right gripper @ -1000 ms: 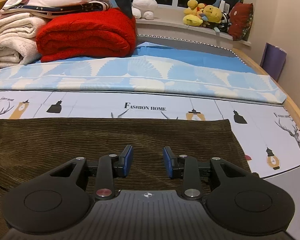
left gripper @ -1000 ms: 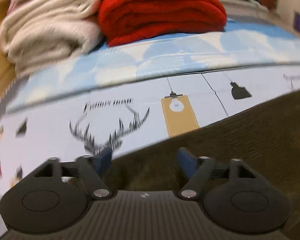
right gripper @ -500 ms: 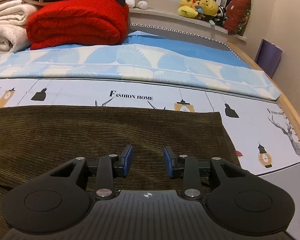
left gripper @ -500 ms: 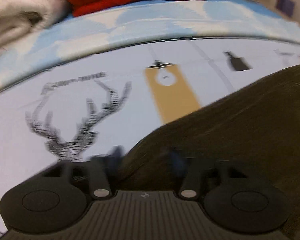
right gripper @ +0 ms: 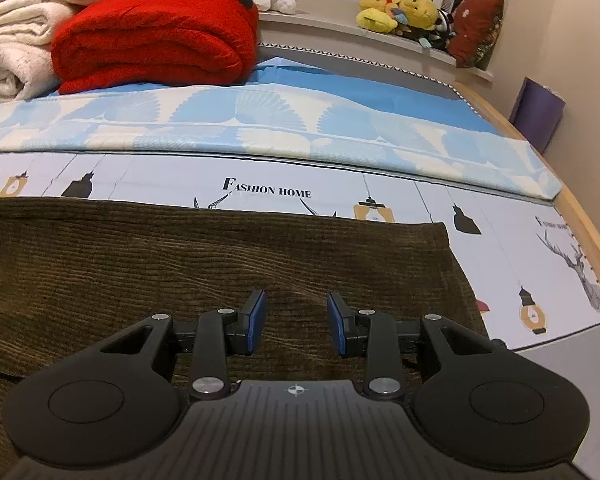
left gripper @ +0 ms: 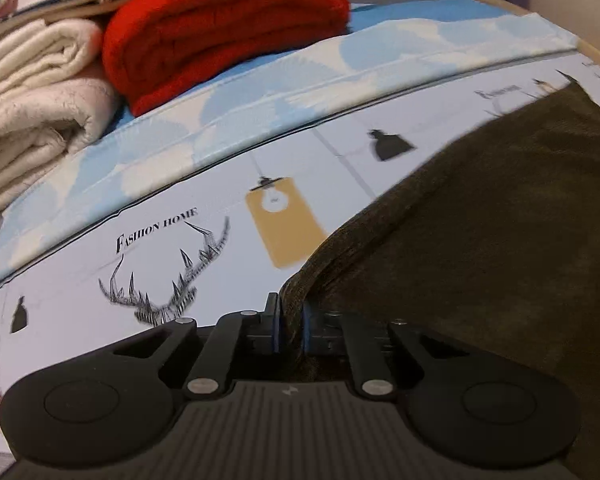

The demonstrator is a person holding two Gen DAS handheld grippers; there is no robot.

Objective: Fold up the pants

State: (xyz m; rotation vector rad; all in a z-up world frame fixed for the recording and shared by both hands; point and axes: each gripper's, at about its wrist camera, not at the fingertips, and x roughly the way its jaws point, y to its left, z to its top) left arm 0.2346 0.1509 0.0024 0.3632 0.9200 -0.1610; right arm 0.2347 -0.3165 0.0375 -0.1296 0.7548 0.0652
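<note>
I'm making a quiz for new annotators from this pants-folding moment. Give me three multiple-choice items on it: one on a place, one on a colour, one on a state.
1. Where do the pants lie?
A. on the printed sheet
B. on the window ledge
C. on the red blanket

2. What colour is the folded blanket beside the cream ones?
A. green
B. red
C. black

3. What is the left gripper doing?
A. standing wide open
B. closing on the pants' edge
C. holding a toy

Key: 1 A, sheet shows around the cloth; 2 B, plainly red; 3 B, cloth sits between the pads.
</note>
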